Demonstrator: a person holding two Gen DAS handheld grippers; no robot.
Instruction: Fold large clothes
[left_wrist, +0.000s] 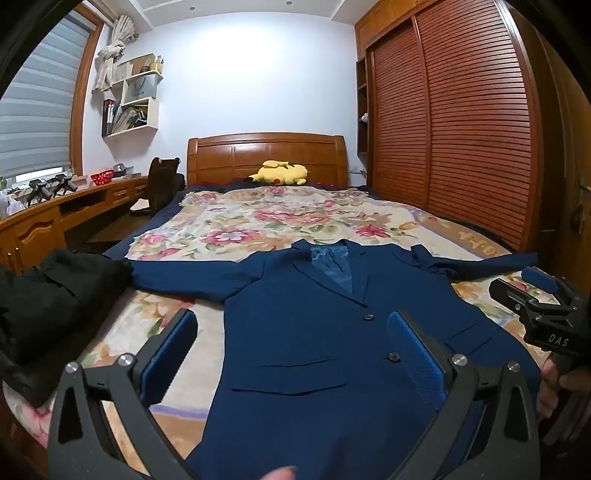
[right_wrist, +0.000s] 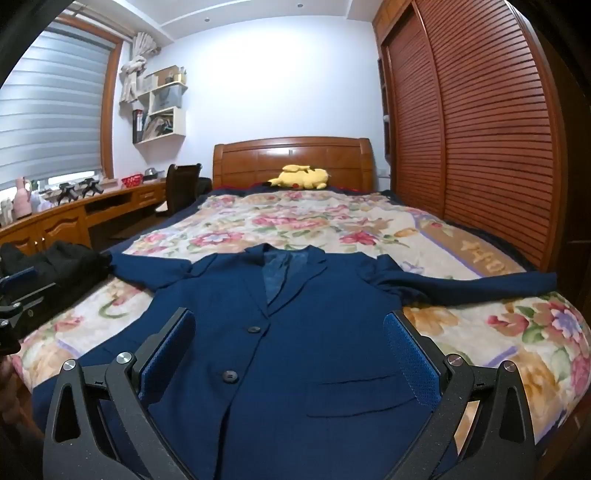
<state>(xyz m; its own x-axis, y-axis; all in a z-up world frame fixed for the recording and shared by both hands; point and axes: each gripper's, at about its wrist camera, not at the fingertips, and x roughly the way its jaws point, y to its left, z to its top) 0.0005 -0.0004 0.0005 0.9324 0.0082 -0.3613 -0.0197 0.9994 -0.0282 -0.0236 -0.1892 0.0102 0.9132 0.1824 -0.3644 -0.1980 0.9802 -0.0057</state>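
Observation:
A navy blue suit jacket (left_wrist: 314, 332) lies flat and face up on the floral bedspread (left_wrist: 258, 221), collar toward the headboard, both sleeves spread out sideways. It also shows in the right wrist view (right_wrist: 295, 332). My left gripper (left_wrist: 291, 332) is open and empty, held above the jacket's lower left front. My right gripper (right_wrist: 290, 332) is open and empty above the jacket's lower right front. The right gripper also shows at the right edge of the left wrist view (left_wrist: 543, 295).
A black garment (left_wrist: 48, 295) is heaped at the bed's left edge. A yellow plush toy (left_wrist: 280, 172) lies by the wooden headboard (left_wrist: 266, 151). A wooden wardrobe (left_wrist: 461, 129) runs along the right, a desk (left_wrist: 55, 218) and chair (left_wrist: 162, 184) along the left.

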